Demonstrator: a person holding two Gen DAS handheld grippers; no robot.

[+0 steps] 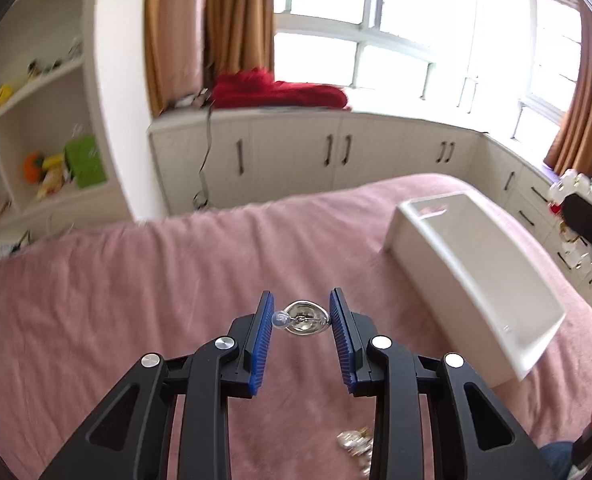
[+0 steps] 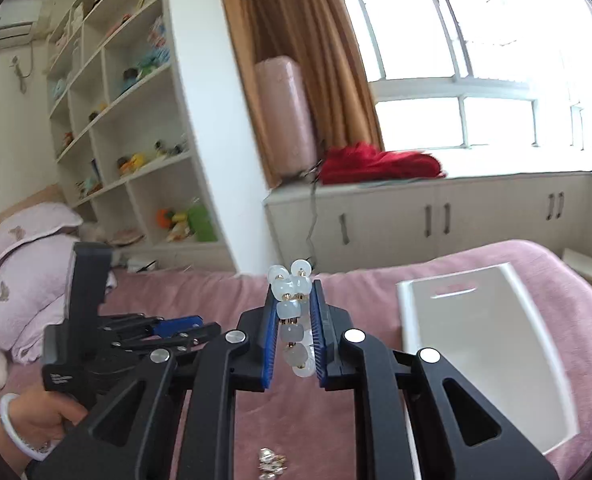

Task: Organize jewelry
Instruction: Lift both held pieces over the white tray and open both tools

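Observation:
My left gripper (image 1: 300,316) holds a silver ring-like piece with a clear bead (image 1: 300,318) between its blue pads, above the pink bedspread. My right gripper (image 2: 296,304) is shut on a bracelet of white and grey beads (image 2: 291,316), whose top loop sticks out past the fingertips. A white tray (image 1: 476,276) lies on the bed to the right; it also shows in the right wrist view (image 2: 484,344). Small sparkly jewelry (image 2: 271,460) lies on the bedspread below the right gripper, and it also shows in the left wrist view (image 1: 354,442). The left gripper (image 2: 167,330) shows at the left of the right wrist view.
A pink bedspread (image 1: 135,300) covers the bed. White shelves (image 2: 127,120) with toys stand at the left, low cabinets (image 1: 316,152) under a window behind. A pillow (image 2: 19,272) lies at the left. A red cloth (image 1: 275,92) lies on the window sill.

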